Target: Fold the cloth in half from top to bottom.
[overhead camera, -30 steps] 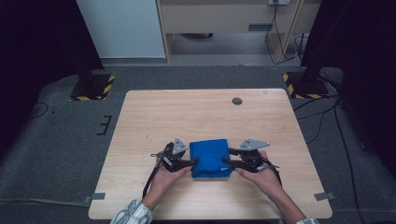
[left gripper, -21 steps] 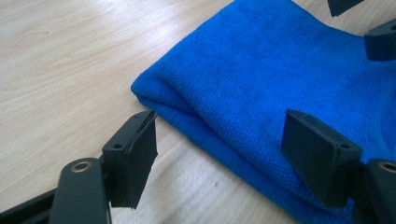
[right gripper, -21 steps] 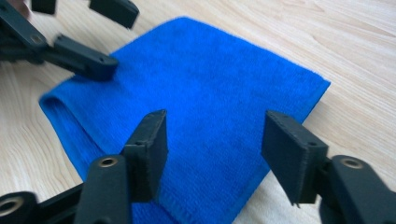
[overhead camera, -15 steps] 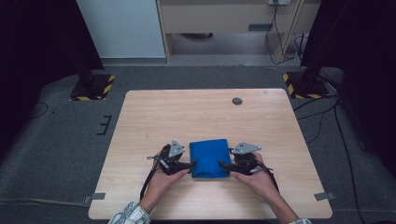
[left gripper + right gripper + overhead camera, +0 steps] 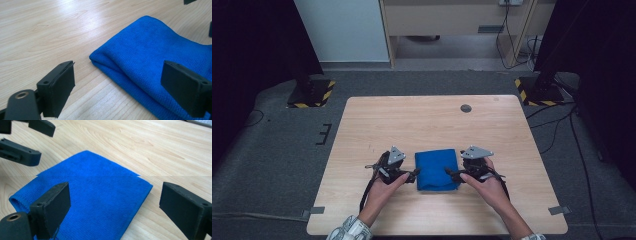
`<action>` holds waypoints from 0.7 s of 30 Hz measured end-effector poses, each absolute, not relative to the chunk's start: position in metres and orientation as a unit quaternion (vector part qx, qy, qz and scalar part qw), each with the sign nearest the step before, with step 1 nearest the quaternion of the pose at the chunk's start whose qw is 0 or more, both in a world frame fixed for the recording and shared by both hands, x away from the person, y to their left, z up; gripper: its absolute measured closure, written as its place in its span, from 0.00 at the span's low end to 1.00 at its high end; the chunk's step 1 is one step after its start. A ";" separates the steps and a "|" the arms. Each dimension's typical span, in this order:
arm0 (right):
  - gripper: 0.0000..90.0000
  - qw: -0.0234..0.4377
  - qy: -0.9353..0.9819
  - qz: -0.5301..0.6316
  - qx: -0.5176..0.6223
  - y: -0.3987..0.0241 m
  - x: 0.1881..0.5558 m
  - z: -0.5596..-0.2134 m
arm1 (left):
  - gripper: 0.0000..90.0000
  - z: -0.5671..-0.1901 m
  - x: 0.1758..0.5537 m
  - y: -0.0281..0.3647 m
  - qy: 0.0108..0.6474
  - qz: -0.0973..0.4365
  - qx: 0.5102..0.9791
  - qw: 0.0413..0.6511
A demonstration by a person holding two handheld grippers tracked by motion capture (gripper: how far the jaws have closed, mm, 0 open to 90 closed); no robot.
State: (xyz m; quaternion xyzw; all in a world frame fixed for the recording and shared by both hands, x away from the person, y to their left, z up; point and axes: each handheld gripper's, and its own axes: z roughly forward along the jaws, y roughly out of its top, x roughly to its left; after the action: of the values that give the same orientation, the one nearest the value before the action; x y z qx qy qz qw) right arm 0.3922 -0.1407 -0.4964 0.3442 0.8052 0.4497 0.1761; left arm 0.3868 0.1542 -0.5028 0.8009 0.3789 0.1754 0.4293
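A folded blue cloth (image 5: pixel 438 169) lies flat on the wooden table (image 5: pixel 422 120) near its front edge. My left gripper (image 5: pixel 412 173) sits at the cloth's left side and my right gripper (image 5: pixel 451 173) at its right side, tips facing each other. In the left gripper view the left gripper (image 5: pixel 118 68) is open, with the cloth's (image 5: pixel 155 57) folded edge low between the jaws and untouched. In the right gripper view the right gripper (image 5: pixel 115 190) is open over the cloth's (image 5: pixel 95 185) corner. Both pairs of jaws have just been opening.
A small dark round disc (image 5: pixel 466 108) sits near the table's far edge. Black stands with yellow-striped bases (image 5: pixel 312 92) flank the table on the grey floor. Cables (image 5: pixel 557 125) trail on the floor at the right.
Both pairs of jaws have spread wider at the cloth's sides. The hands have hardly shifted, and the cloth lies where it was.
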 end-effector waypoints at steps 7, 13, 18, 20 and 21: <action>0.11 0.180 0.795 0.456 0.358 -0.148 0.398 -0.492 | 0.08 -0.499 0.390 0.168 0.384 0.177 0.793 0.439; 0.11 0.182 0.792 0.456 0.363 -0.153 0.398 -0.490 | 0.08 -0.498 0.392 0.175 0.390 0.180 0.789 0.439; 0.11 0.187 0.788 0.457 0.368 -0.158 0.400 -0.489 | 0.08 -0.496 0.392 0.183 0.393 0.182 0.788 0.438; 0.11 0.188 0.787 0.458 0.368 -0.161 0.399 -0.488 | 0.07 -0.496 0.392 0.186 0.396 0.182 0.786 0.439; 0.11 0.188 0.786 0.458 0.370 -0.162 0.399 -0.488 | 0.08 -0.496 0.393 0.188 0.398 0.182 0.785 0.439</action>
State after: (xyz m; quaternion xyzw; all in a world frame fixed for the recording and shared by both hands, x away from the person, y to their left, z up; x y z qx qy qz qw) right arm 0.3991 -0.1619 -0.4875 0.3700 0.7860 0.4580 0.1883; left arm 0.3925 0.1883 -0.4957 0.7846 0.3978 0.1822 0.4392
